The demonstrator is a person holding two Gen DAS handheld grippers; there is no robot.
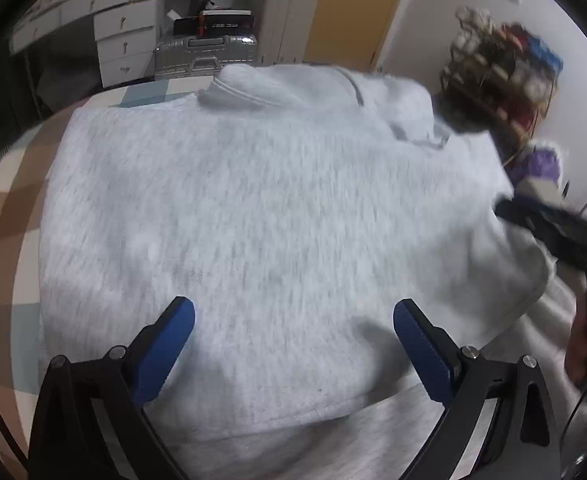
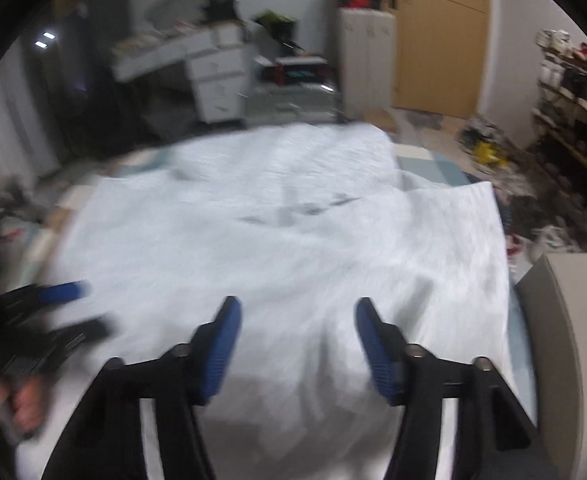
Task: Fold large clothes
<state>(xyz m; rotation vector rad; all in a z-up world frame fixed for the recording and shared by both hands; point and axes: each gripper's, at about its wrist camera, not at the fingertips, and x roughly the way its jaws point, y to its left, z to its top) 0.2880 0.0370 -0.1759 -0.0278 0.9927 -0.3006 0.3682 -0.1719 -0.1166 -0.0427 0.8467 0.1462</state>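
A large light grey sweatshirt (image 1: pixel 253 200) lies spread on a checked cover (image 1: pixel 9 208), its ribbed collar (image 1: pixel 233 92) at the far side and a folded edge near the front. My left gripper (image 1: pixel 293 312) hovers over the near part of it, blue pads wide apart, open and holding nothing. The right gripper's dark, blurred body (image 1: pixel 553 228) shows at the sweatshirt's right edge. In the right wrist view the same sweatshirt (image 2: pixel 293 220) fills the middle. My right gripper (image 2: pixel 297 308) is open above the cloth, nothing pinched. The left gripper (image 2: pixel 61 292) is blurred at the left, with a hand (image 2: pixel 17 404) below it.
Behind the bed stand a silver suitcase (image 1: pixel 205 54), white drawers (image 1: pixel 125 40), a wooden door (image 1: pixel 349 12) and a cluttered shoe rack (image 1: pixel 501 68). A beige panel (image 2: pixel 561 320) borders the right side. Loose items litter the floor (image 2: pixel 489 148).
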